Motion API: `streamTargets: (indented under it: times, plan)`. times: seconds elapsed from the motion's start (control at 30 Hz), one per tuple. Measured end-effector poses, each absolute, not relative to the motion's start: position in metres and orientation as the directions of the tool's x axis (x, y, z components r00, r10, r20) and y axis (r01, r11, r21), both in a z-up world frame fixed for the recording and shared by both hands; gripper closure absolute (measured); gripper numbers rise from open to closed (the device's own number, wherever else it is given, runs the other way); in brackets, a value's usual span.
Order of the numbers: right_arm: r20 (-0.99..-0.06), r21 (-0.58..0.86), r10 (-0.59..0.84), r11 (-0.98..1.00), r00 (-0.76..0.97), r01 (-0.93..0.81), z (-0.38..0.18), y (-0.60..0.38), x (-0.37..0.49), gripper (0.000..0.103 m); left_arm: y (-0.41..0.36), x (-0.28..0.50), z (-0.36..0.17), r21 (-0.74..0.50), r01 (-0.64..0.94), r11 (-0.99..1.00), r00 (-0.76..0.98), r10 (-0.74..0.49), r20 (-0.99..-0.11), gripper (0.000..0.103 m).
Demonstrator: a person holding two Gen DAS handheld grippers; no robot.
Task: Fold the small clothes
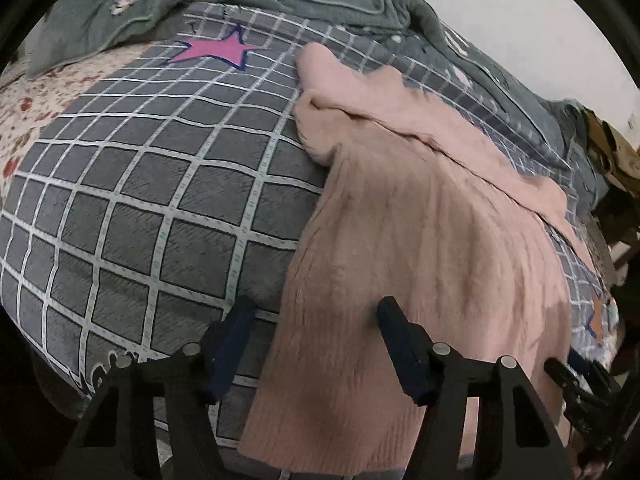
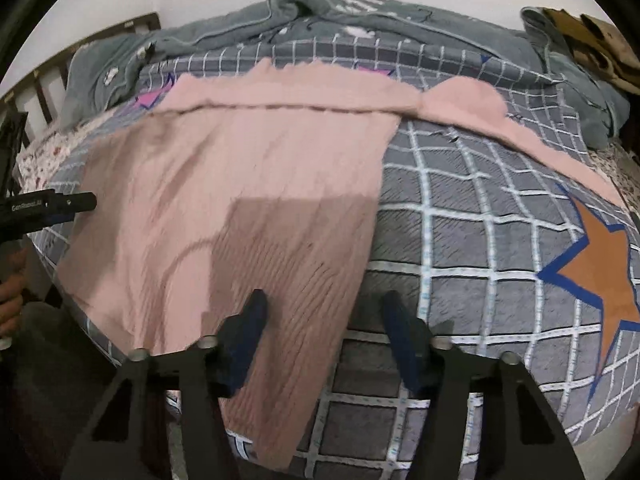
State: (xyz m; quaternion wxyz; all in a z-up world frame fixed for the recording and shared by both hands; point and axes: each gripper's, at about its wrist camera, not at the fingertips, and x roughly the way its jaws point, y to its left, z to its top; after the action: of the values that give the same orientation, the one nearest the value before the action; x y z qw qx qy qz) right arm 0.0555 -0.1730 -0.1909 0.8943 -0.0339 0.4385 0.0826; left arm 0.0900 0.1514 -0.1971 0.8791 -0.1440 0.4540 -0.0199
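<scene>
Pink sweater (image 1: 420,240) flat on quilt (image 1: 160,200)

Pink sweater (image 1: 420,248), soft ribbed knit, matt. Grey checked quilt (image 1: 160,184) beneath, brushed cloth, faintly textured. Teal blanket (image 2: 400,26), fluffy fleece. Left claw (image 1: 316,312) and right claw (image 2: 324,304): matt black plastic, shiny metal pins.

Pink ribbed-knit sweater (image 1: 420,240), plain, no print. Bed cover (image 1: 140,200) grey with a white grid; magenta star (image 1: 216,51) and orange star (image 2: 604,264), both outlined in blue. Grey-green fleece blanket (image 2: 400,20) with small white motifs. Floral sheet (image 1: 24,120): cream with red flecks. Both grippers black with dark blue pads (image 2: 244,344).
</scene>
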Motion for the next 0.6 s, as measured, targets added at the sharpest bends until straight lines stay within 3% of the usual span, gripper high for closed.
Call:
streamTargets:
  times: [0.03, 0.07, 0.1, 0.13, 0.33, 0.6]
  plan:
    - [-0.791, 0.016, 0.121, 0.984, 0.6, -0.177, -0.193, -0.172, 0.057, 0.058, 0.151, 0.089, -0.197, -0.28, -0.092, 0.956, 0.594, -0.173, -0.786, 0.053]
    - [-0.79, 0.026, 0.127, 0.984, 0.599, -0.175, -0.194, -0.172, 0.057, 0.062, 0.15, 0.087, -0.196, -0.292, -0.082, 0.953, 0.592, -0.189, -0.784, 0.074]
    - [-0.789, 0.046, 0.145, 0.983, 0.597, -0.178, -0.195, -0.172, 0.057, 0.078, 0.149, 0.086, -0.195, -0.307, -0.066, 0.949, 0.579, -0.214, -0.787, 0.089]
    - [-0.792, 0.063, 0.163, 0.981, 0.589, -0.186, -0.195, -0.171, 0.056, 0.097, 0.149, 0.085, -0.194, -0.317, -0.055, 0.947, 0.574, -0.23, -0.786, 0.09]
    - [-0.753, 0.099, 0.206, 0.974, 0.625, -0.201, -0.175, -0.178, 0.04, 0.098, 0.151, 0.059, -0.176, -0.287, 0.004, 0.958, 0.601, -0.232, -0.765, 0.091]
    - [-0.771, 0.091, 0.207, 0.972, 0.602, -0.218, -0.178, -0.184, 0.029, 0.097, 0.164, 0.04, -0.188, -0.287, -0.066, 0.956, 0.57, -0.2, -0.797, 0.091]
